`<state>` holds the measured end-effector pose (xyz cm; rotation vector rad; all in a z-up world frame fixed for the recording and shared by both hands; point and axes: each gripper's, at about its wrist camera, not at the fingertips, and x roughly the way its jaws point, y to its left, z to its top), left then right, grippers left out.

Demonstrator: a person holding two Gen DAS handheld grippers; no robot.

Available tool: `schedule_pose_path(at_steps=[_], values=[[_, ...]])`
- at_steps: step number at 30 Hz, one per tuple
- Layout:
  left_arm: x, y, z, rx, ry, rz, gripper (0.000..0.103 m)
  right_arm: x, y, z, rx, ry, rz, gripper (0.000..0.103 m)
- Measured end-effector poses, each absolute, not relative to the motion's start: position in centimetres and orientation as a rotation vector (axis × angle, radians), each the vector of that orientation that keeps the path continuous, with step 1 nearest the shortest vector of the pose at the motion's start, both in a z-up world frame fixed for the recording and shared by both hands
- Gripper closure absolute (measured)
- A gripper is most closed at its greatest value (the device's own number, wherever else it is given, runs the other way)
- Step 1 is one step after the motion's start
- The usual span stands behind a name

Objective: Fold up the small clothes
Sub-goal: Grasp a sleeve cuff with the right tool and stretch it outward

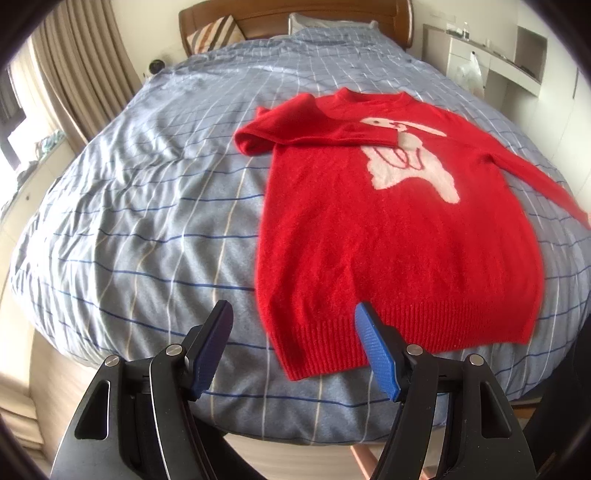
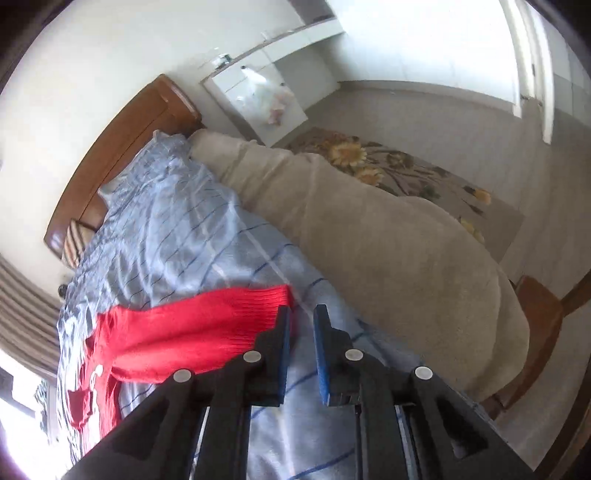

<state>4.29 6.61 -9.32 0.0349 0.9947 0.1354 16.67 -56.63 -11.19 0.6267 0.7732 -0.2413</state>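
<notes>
A small red sweater (image 1: 391, 229) with a white animal picture lies flat on the blue checked bed cover (image 1: 147, 206). Its left sleeve (image 1: 317, 129) is folded across the chest; its right sleeve stretches out to the right. My left gripper (image 1: 293, 317) is open and empty, hovering over the sweater's ribbed hem at the near left corner. In the right wrist view the right sleeve's cuff (image 2: 221, 317) lies on the cover (image 2: 177, 236). My right gripper (image 2: 301, 317) is narrowly open, empty, its left finger at the cuff's edge.
A wooden headboard (image 1: 295, 14) and pillows stand at the far end. A beige blanket (image 2: 369, 236) lies along the bed's right side. A white cabinet (image 2: 255, 99) and a flowered rug (image 2: 406, 170) are beyond it. Curtains (image 1: 74, 74) hang at the left.
</notes>
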Motion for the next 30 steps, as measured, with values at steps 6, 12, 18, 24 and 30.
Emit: schedule_pose_path(at_steps=[6, 12, 18, 24, 30], values=[[5.1, 4.2, -8.3, 0.046, 0.988, 0.048, 0.005, 19.6, -52.4, -14.2, 0.542, 0.875, -0.118, 0.072], [4.9, 2.5, -9.3, 0.182, 1.05, 0.01, 0.001, 16.8, -51.8, -13.4, 0.434, 0.83, -0.225, 0.08], [4.8, 0.4, -12.3, 0.238, 1.229, -0.108, 0.002, 12.1, -48.4, -10.4, 0.318, 0.699, -0.243, 0.045], [8.9, -0.1, -3.2, 0.386, 0.908, -0.083, 0.002, 8.8, -43.0, -10.5, 0.267, 0.622, -0.176, 0.044], [16.2, -2.8, -3.9, 0.642, 0.779, -0.244, 0.002, 8.8, -39.9, -10.6, 0.204, 0.617, -0.128, 0.041]])
